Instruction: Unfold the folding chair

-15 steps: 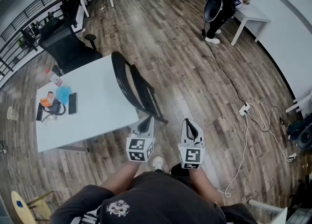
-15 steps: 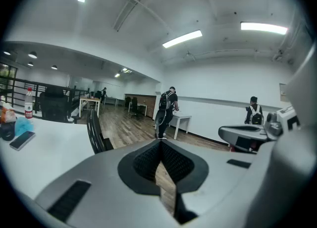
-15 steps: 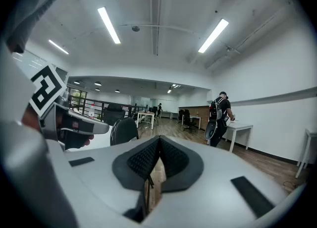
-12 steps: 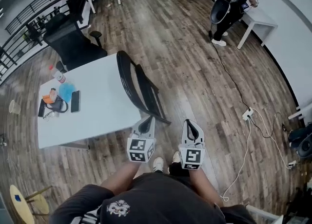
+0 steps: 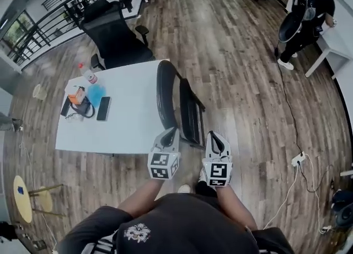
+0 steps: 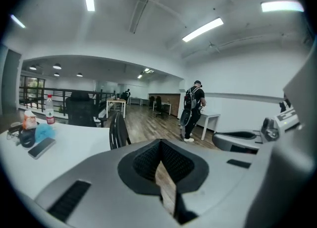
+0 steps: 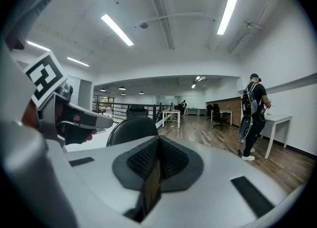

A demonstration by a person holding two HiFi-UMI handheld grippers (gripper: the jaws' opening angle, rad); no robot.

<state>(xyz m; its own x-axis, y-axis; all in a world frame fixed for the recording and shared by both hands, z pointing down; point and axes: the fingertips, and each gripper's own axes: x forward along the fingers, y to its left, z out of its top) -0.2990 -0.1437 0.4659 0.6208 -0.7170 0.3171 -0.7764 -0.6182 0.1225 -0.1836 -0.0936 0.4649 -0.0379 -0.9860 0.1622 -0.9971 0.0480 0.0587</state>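
Note:
The black folding chair (image 5: 177, 102) stands folded, leaning against the right edge of the white table (image 5: 132, 128). Its curved back shows in the left gripper view (image 6: 117, 131) and in the right gripper view (image 7: 132, 128). My left gripper (image 5: 171, 132) is shut and empty, its tip just short of the chair's near lower end. Beside it, my right gripper (image 5: 213, 136) is also shut with nothing in it, a little to the right of the chair. Neither gripper touches the chair. In the right gripper view the left gripper (image 7: 67, 115) shows at the left.
On the table lie a phone (image 5: 103, 108), a bottle (image 5: 88, 74) and small items. A black office chair (image 5: 115, 40) stands behind the table. A person with a backpack (image 5: 302, 18) stands at a far desk. A cable and power strip (image 5: 298, 159) lie right; a yellow stool (image 5: 22, 206) stands left.
The head view has swung and moved closer, so the chair and table now lie straight ahead of both grippers. Both grippers stay shut and side by side.

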